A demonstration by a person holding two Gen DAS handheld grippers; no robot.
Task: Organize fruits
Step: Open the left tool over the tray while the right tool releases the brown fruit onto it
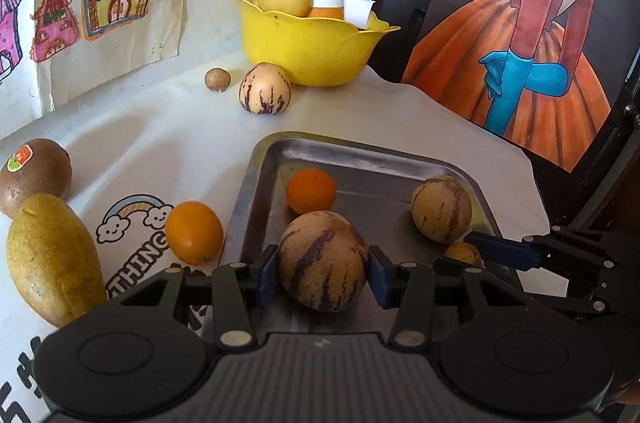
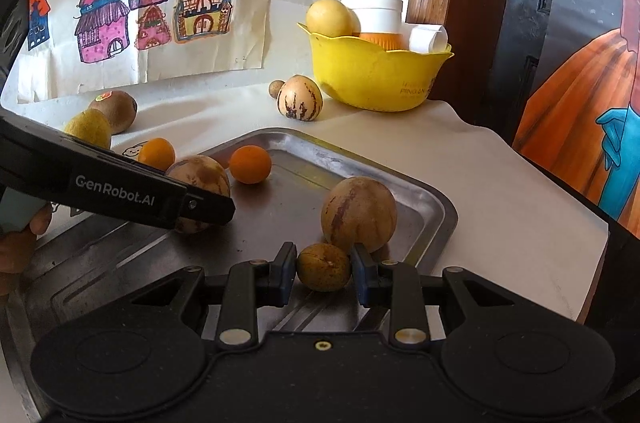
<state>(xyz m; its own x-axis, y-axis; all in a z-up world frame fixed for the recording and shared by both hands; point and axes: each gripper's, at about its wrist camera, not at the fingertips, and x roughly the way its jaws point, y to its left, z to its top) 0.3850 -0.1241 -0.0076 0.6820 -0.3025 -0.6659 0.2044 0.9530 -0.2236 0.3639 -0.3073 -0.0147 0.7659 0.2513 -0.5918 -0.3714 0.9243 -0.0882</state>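
While the left gripper (image 1: 323, 270) clasps a striped melon (image 1: 322, 259), the right gripper (image 2: 324, 270) clasps a small fruit (image 2: 324, 267).

A table covered by a white cloth (image 1: 168, 127) is seen, printed with a rainbow and letters near its left side. On the cloth are set a metal tray (image 1: 360, 153), a yellow bowl (image 1: 308, 51), a striped melon (image 1: 265, 89) just before the bowl, and a small brown fruit (image 1: 217, 79) beside it. Toward the left are laid a kiwi (image 1: 34, 171), a yellow fruit (image 1: 50, 259) touching it, and an orange (image 1: 194, 233) just beside the tray.
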